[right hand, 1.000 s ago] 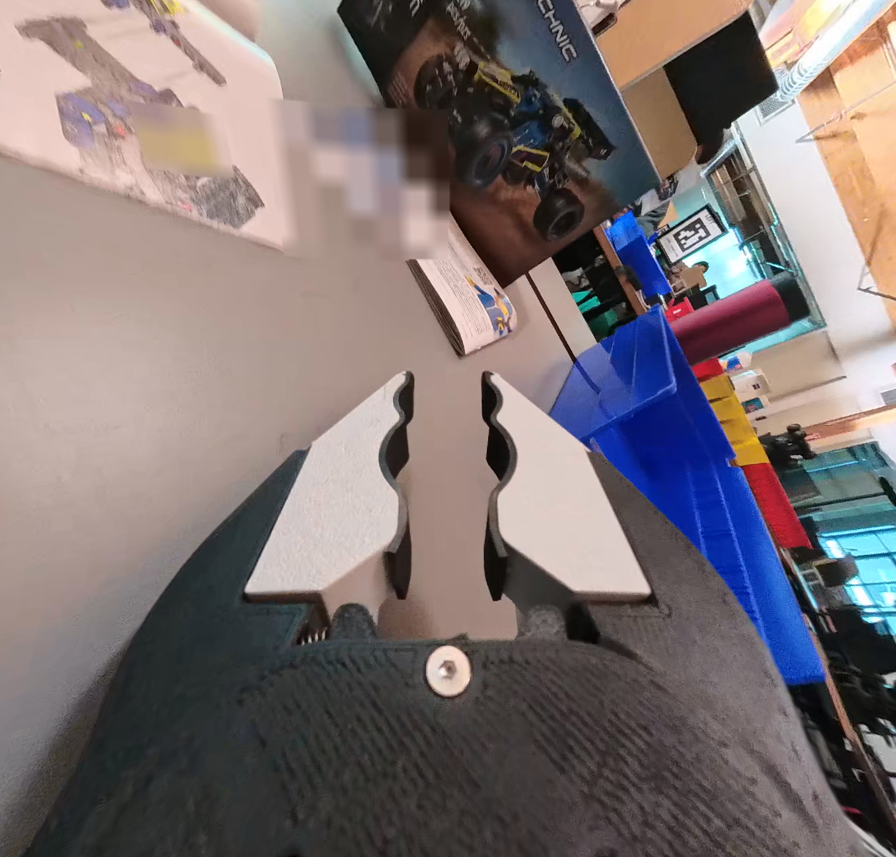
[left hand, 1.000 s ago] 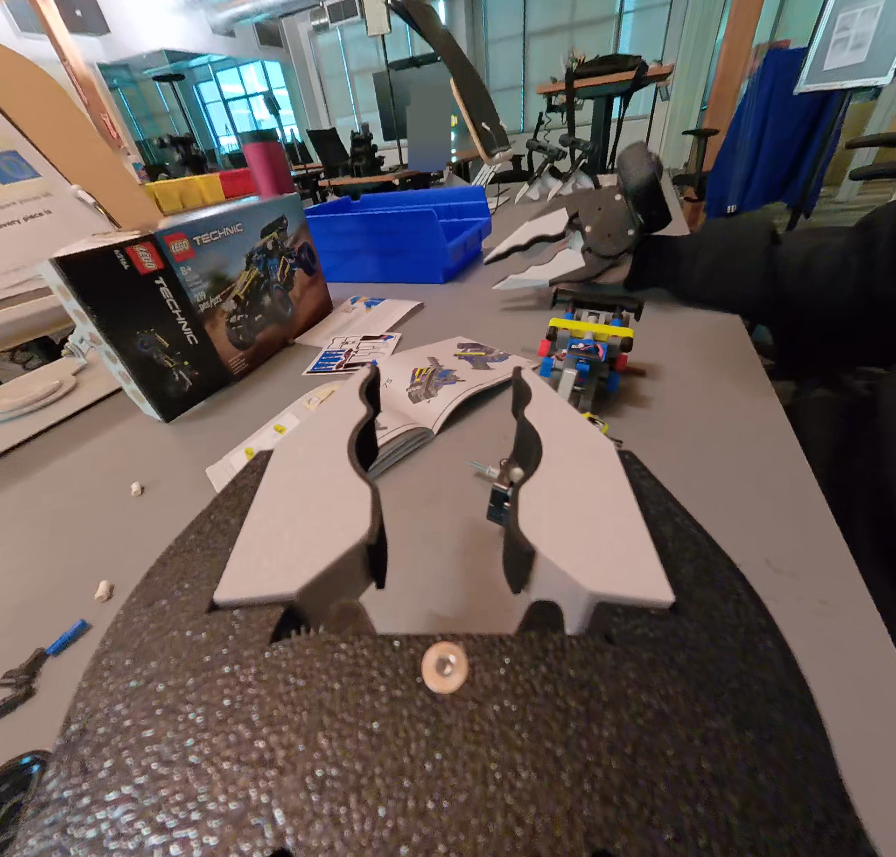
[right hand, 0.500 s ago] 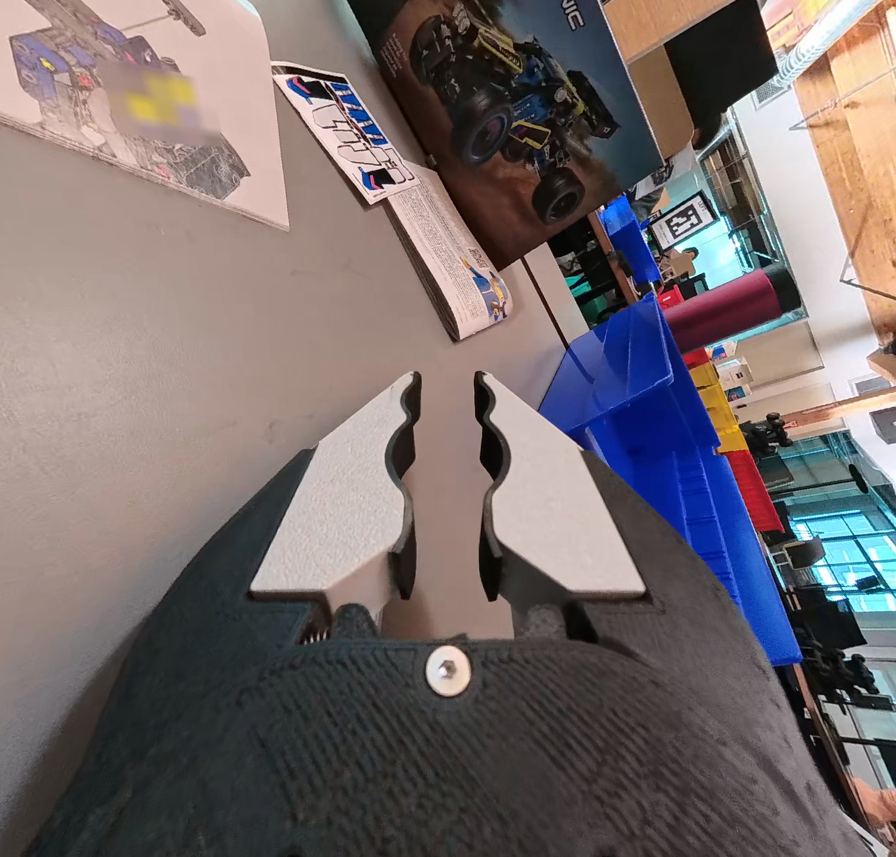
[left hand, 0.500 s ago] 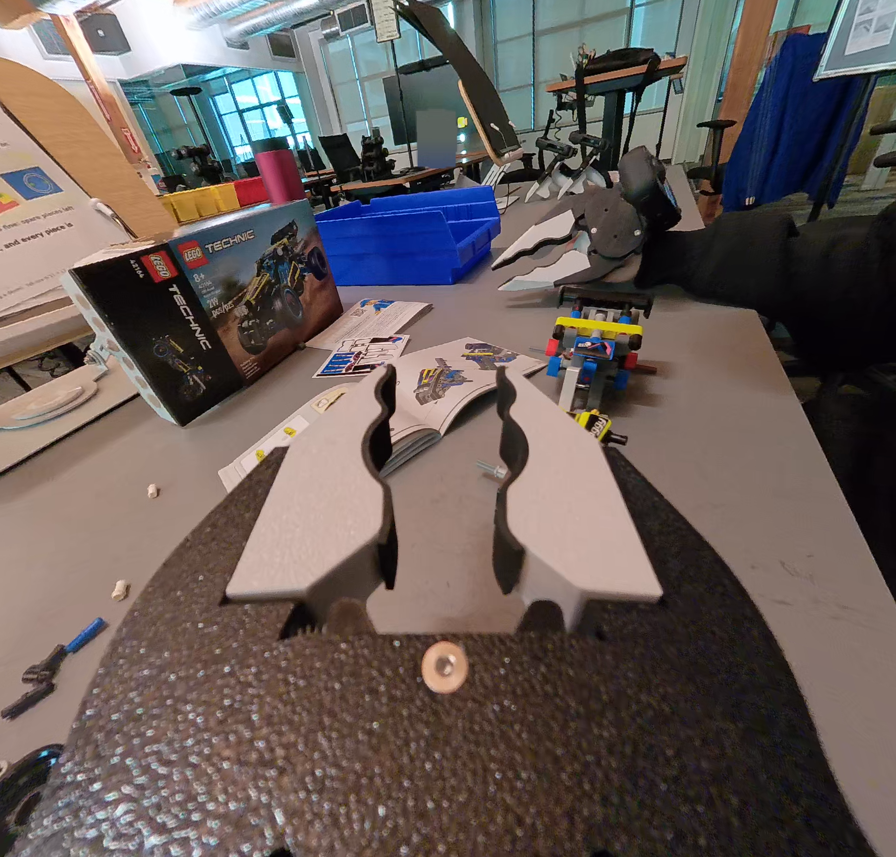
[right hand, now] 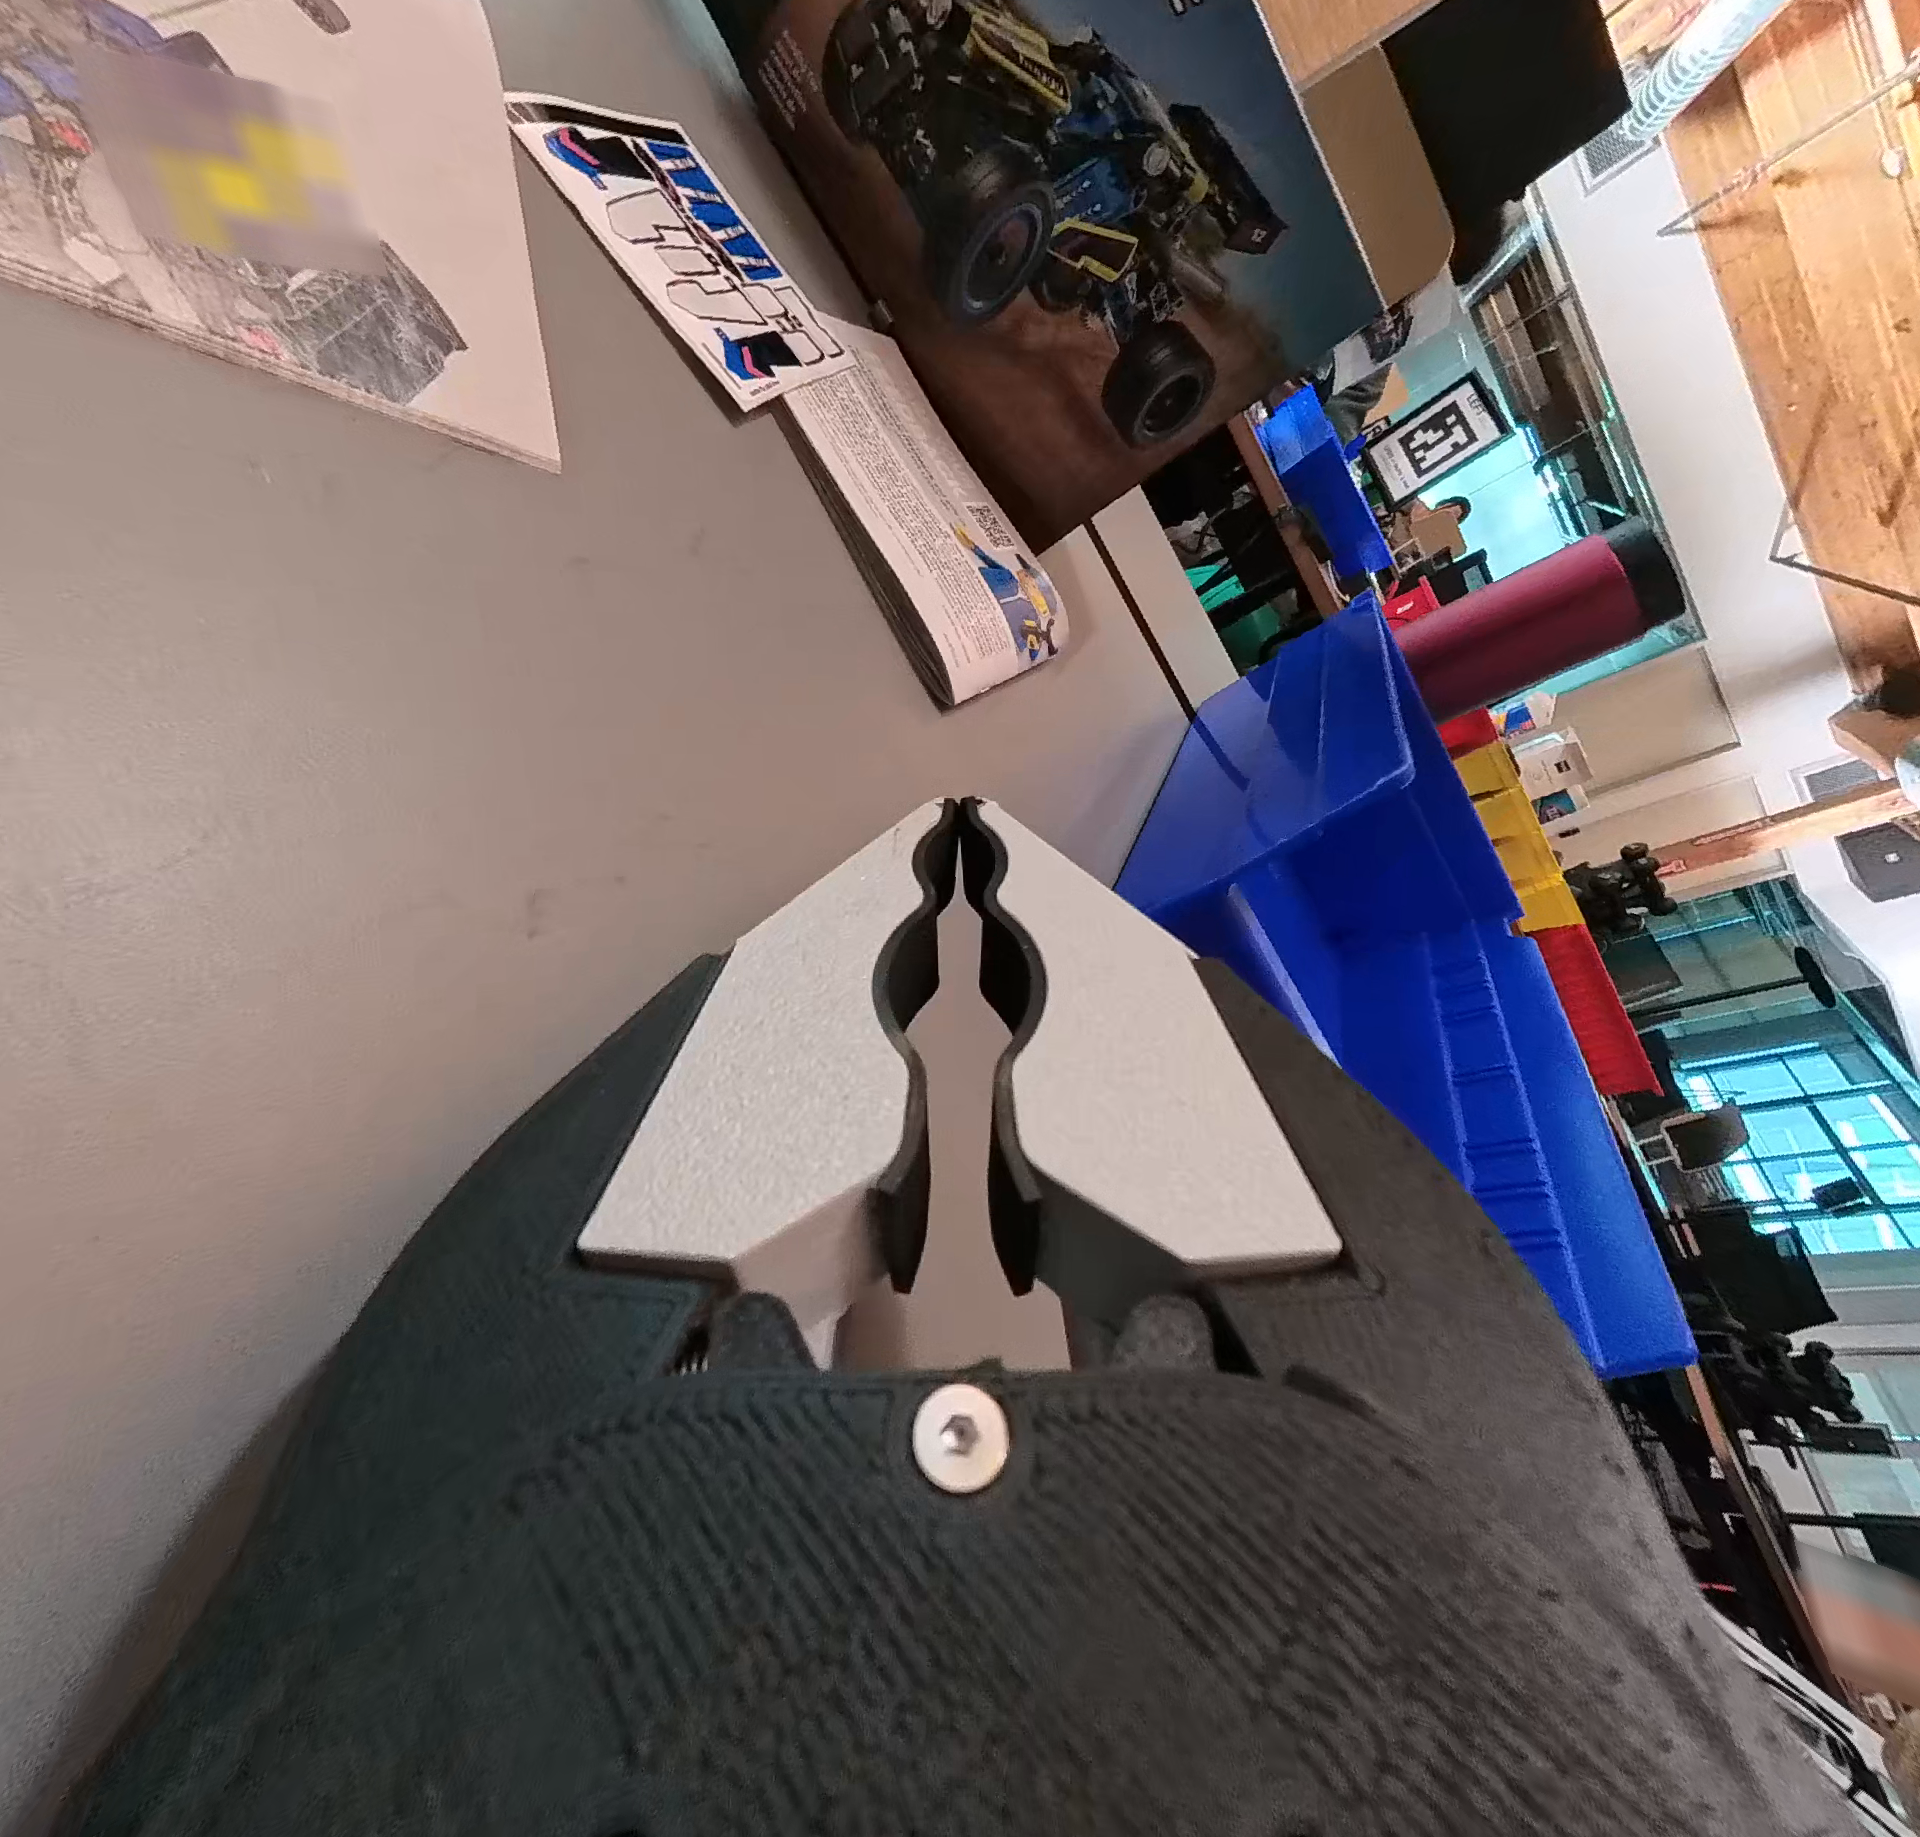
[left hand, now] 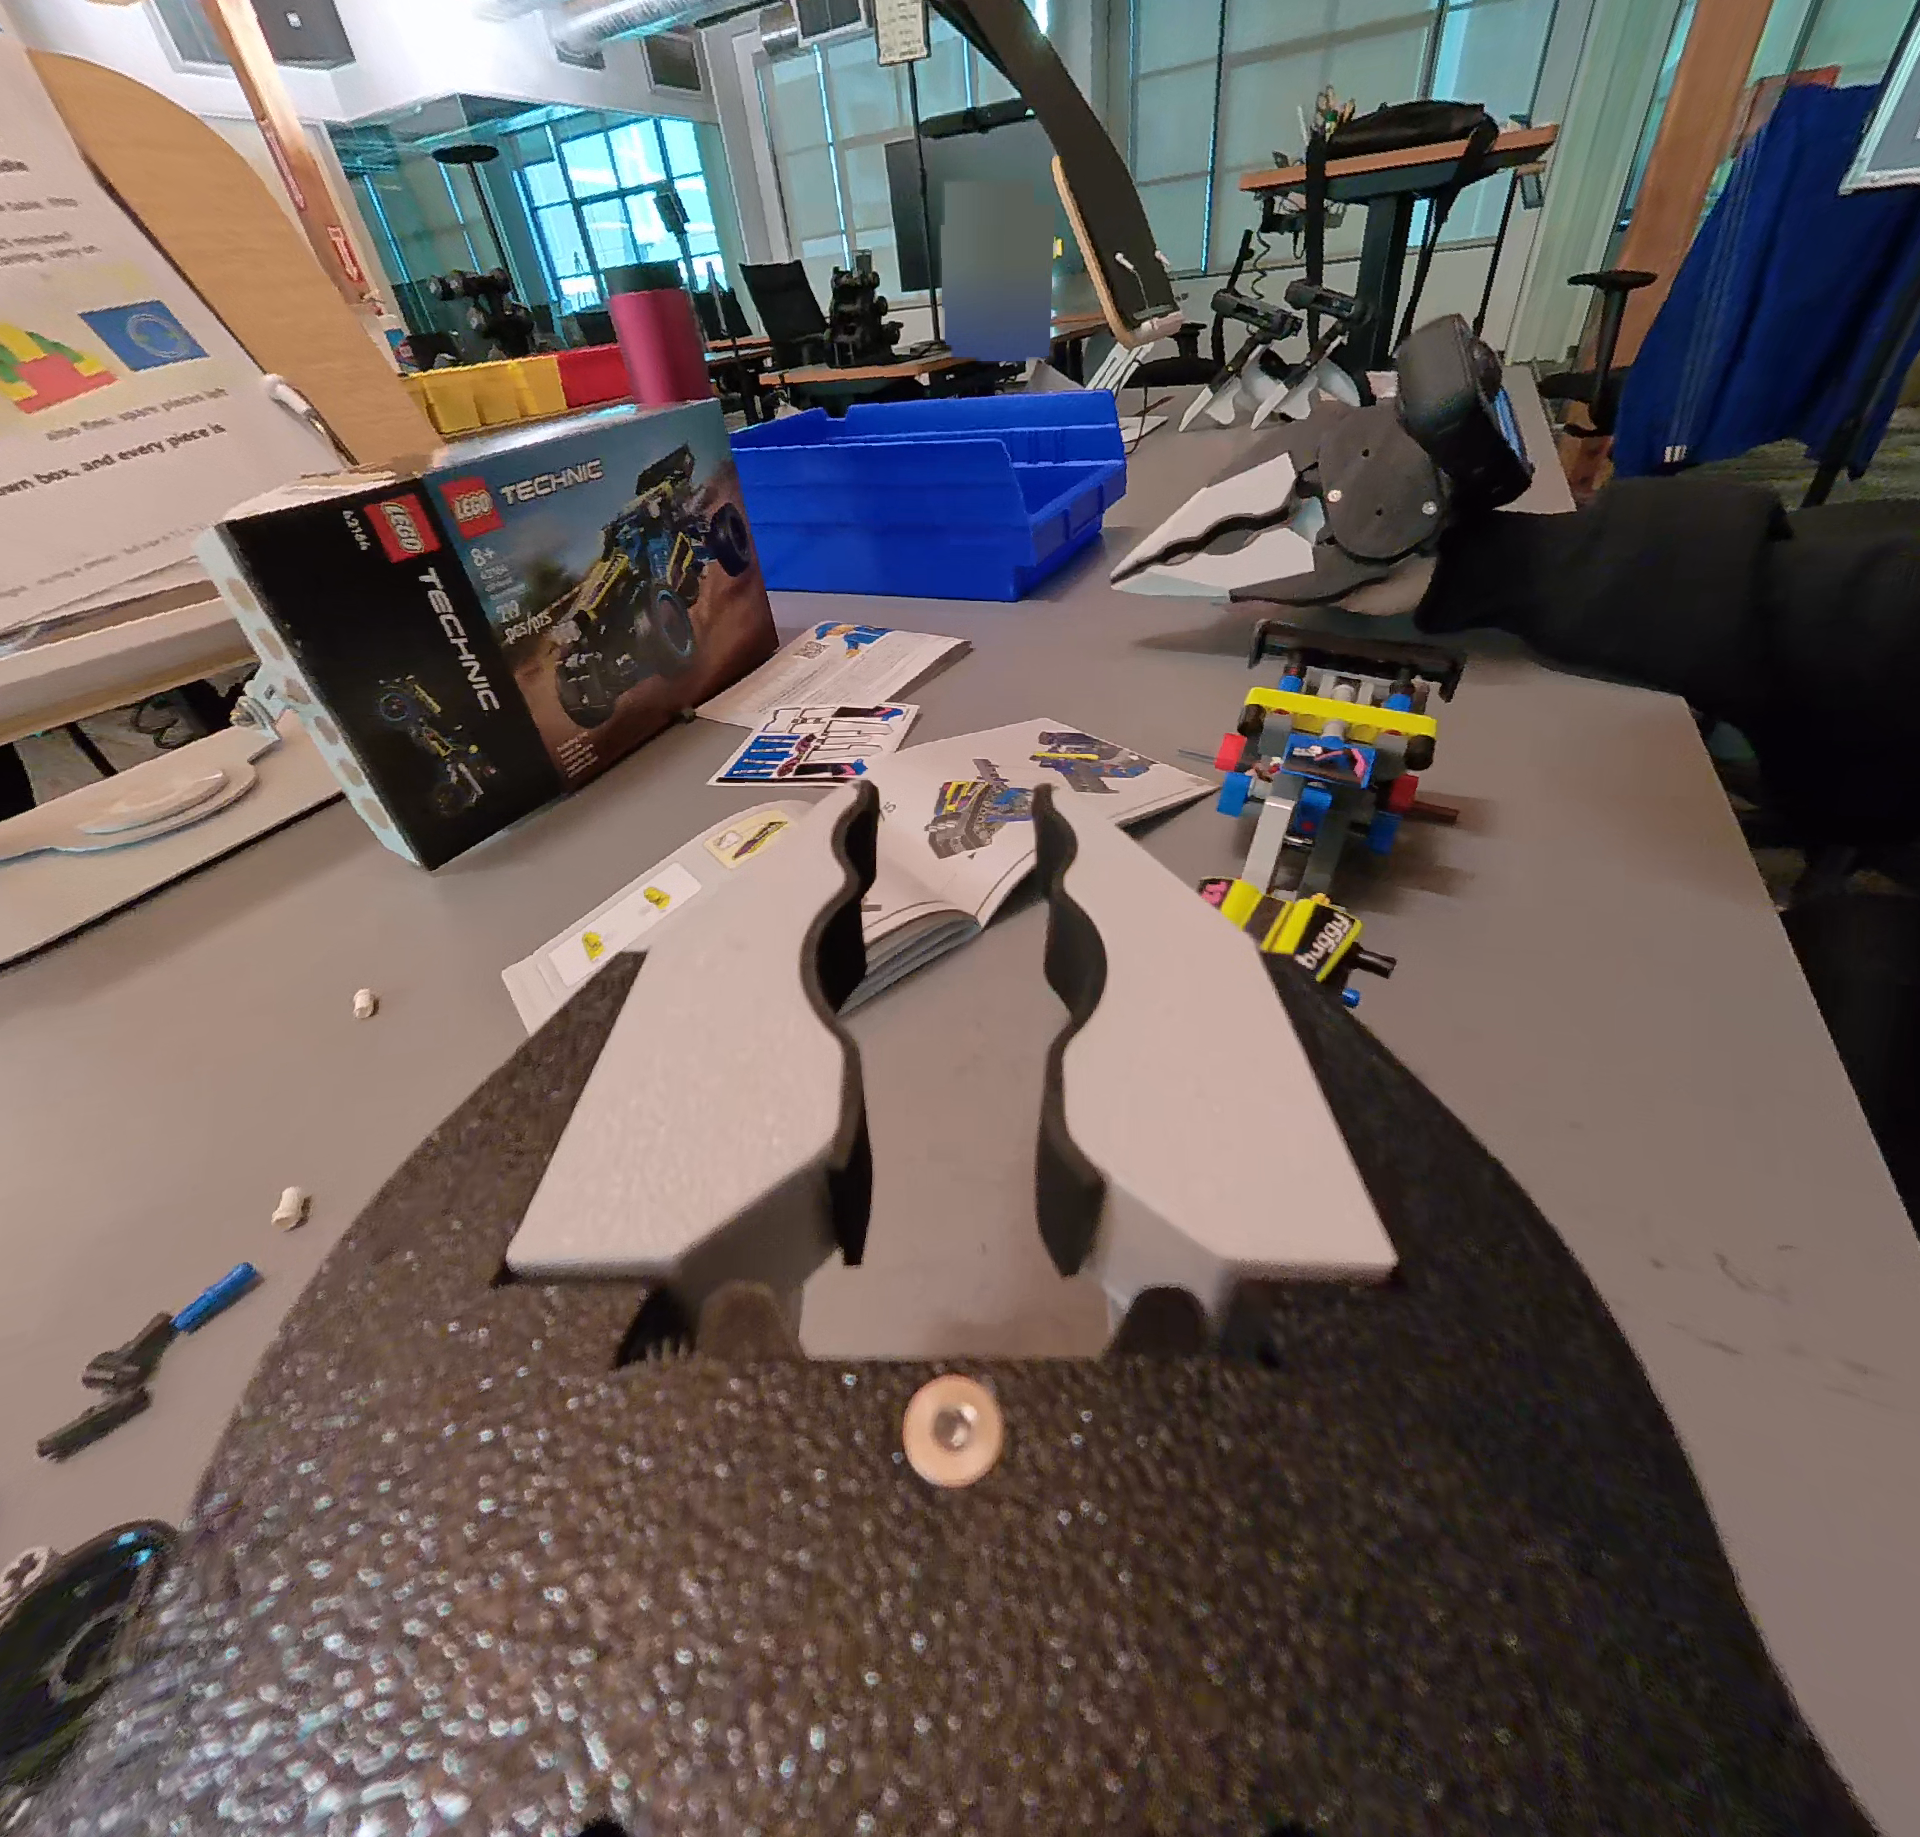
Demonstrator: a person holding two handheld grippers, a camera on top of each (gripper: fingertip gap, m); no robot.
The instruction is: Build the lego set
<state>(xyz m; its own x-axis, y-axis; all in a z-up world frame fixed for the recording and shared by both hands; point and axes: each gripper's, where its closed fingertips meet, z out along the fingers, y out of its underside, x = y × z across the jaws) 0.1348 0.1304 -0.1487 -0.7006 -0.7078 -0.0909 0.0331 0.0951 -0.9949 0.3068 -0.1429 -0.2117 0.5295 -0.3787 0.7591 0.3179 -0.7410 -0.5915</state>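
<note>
Over the grey table (left hand: 1558, 1112), my left claw (left hand: 951, 831) hangs with its fingers apart and nothing between them, an open instruction booklet (left hand: 966, 842) just beyond the tips, a half-built brick buggy (left hand: 1320, 779) to their right and the kit box (left hand: 488, 624) off to the left; farther back my right claw (left hand: 1127, 574) hovers near a blue bin (left hand: 925, 499). From the right wrist, tipped sideways, my right claw (right hand: 958, 808) has its tips pressed together on nothing above bare table, the blue bin just beside it and a closed booklet (right hand: 935, 561) and sticker sheet (right hand: 686, 239) well ahead.
</note>
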